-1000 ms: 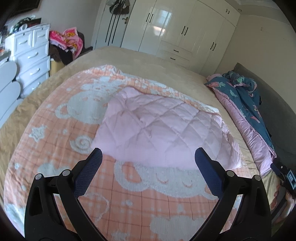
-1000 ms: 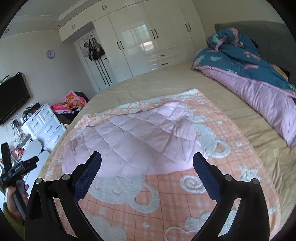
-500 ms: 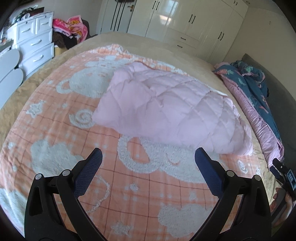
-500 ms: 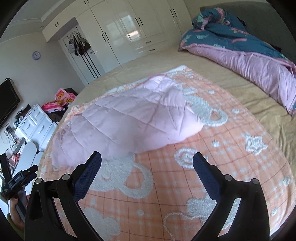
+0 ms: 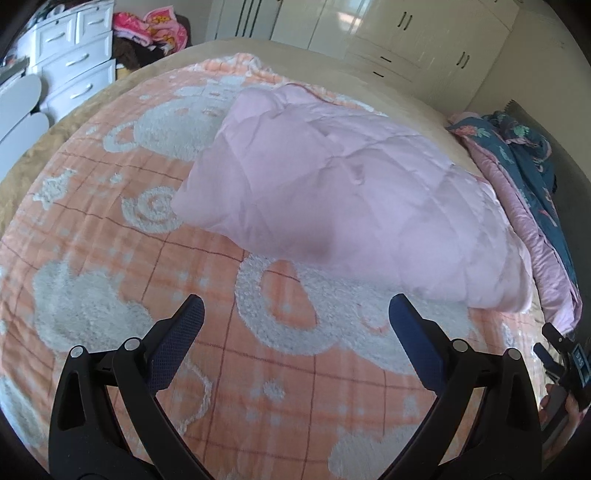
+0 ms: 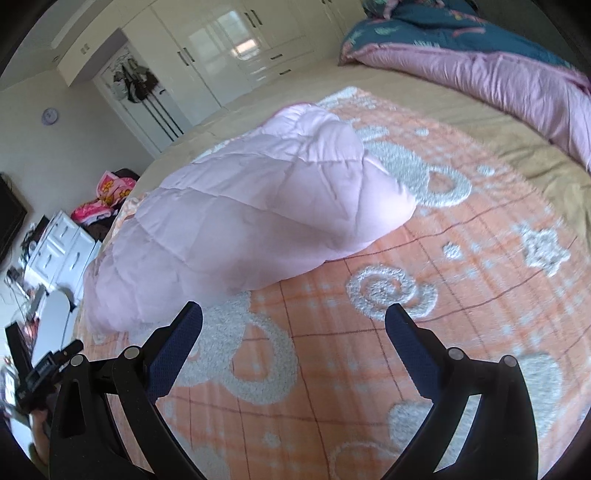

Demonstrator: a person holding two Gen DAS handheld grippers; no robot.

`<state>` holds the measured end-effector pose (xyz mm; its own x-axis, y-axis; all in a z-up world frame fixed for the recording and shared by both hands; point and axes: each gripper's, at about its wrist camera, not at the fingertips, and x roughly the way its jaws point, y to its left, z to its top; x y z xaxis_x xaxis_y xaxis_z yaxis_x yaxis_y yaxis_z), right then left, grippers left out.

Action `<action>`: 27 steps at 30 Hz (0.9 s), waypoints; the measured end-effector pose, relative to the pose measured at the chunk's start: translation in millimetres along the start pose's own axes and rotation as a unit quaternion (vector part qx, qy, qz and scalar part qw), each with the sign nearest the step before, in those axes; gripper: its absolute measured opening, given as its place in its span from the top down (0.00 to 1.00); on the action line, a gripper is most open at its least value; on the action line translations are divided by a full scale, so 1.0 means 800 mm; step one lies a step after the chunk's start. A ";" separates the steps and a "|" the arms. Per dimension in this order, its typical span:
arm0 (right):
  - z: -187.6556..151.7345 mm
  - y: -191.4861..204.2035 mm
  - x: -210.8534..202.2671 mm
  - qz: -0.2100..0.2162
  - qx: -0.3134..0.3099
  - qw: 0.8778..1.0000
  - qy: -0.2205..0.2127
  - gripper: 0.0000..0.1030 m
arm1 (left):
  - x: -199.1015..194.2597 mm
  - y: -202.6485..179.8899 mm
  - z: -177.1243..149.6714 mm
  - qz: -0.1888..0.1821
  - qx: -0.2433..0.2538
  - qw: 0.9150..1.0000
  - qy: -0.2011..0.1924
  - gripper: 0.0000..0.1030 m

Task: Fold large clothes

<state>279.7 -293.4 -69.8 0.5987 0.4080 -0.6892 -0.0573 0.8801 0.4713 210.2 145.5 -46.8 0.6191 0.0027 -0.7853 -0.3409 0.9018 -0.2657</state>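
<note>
Both grippers, left point(image 5: 295, 314) and right point(image 6: 293, 314), have dropped closer to the bed over the last second, jaws spread wide and empty. The pink quilted garment point(image 5: 343, 192) lies bunched on the orange blanket point(image 5: 110, 258), just ahead of them: likely an approach to grasp its near edge.

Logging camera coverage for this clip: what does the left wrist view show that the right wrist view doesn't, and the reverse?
Only the left wrist view shows the left claw head-on, open and empty.

Only the right wrist view shows the round wall clock, the bags hanging on the door, and the right claw head-on, open and empty.

Both show the pink quilted garment lying on the peach blanket, the white drawers, the wardrobe and the dark floral duvet.
</note>
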 end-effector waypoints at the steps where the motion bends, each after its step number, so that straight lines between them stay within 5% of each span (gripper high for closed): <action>1: 0.003 -0.005 0.010 0.005 0.013 1.000 0.007 0.04 | 0.003 0.001 0.002 0.002 -0.003 1.000 0.001 0.09; 8: 0.021 -0.022 0.049 0.016 0.066 0.998 0.015 0.04 | 0.041 0.026 0.025 -0.034 -0.075 0.996 0.023 0.09; 12: 0.031 -0.029 0.070 0.026 0.090 0.995 0.019 0.04 | 0.076 0.060 0.032 -0.118 -0.191 0.973 0.053 0.09; 16: 0.035 -0.027 0.091 0.041 0.094 0.994 0.022 0.04 | 0.097 0.080 0.040 -0.159 -0.254 0.953 0.043 0.09; 22: 0.050 -0.038 0.111 0.067 0.137 0.988 -0.002 0.04 | 0.118 0.080 0.053 -0.166 -0.283 0.944 0.027 0.09; 27: 0.064 -0.045 0.133 0.087 0.173 0.981 -0.010 0.04 | 0.130 0.077 0.062 -0.155 -0.284 0.946 0.013 0.08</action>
<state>386.5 -294.0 -132.0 0.6194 0.5375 -0.5722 0.1128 0.6604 0.7424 288.7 222.6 -117.5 0.7369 -0.2409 -0.6317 -0.4754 0.4796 -0.7375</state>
